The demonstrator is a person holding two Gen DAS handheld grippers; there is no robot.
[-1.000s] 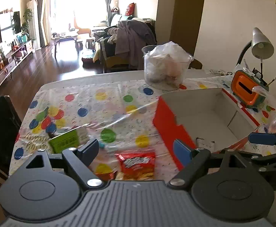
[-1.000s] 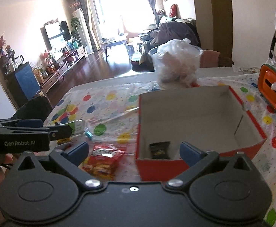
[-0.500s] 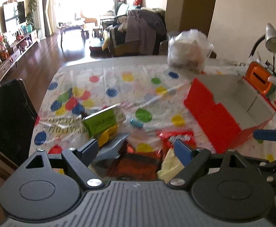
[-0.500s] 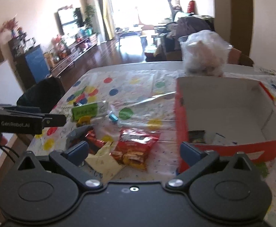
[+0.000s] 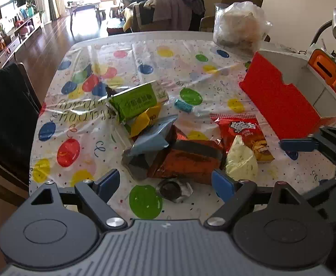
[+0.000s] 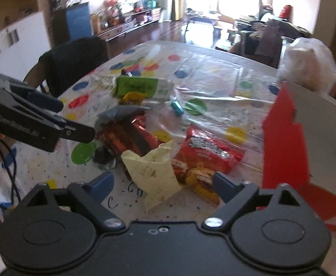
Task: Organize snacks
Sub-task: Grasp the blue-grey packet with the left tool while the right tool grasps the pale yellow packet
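Snacks: I am seeing the pile lying on the worktop (image 5: 80,105), red chip bag (image 5: 243,133) beside the red box (image 5: 278,101)
Left tongs (image 5: 165,181): I am holding them wide, empty, over the foil packet (image 5: 186,161)
Right tongs (image 6: 163,184): I am closing them a little; still gaping around the pale yellow wrapper (image 6: 154,172), not pressing it

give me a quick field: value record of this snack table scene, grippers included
surface: table with balloon-print cover
container: red cardboard box, open top, right of the snack pile
snack pile: green packet, yellow wrapper, grey-blue pouch, orange-brown foil pack, red chip bag, pale yellow packet
loose items: small teal candy, black crinkled wrapper
left gripper: open, above the foil pack, holding nothing
right gripper: jaws just closing, pale yellow packet between them, not gripped
background: plastic bag in a clear tub
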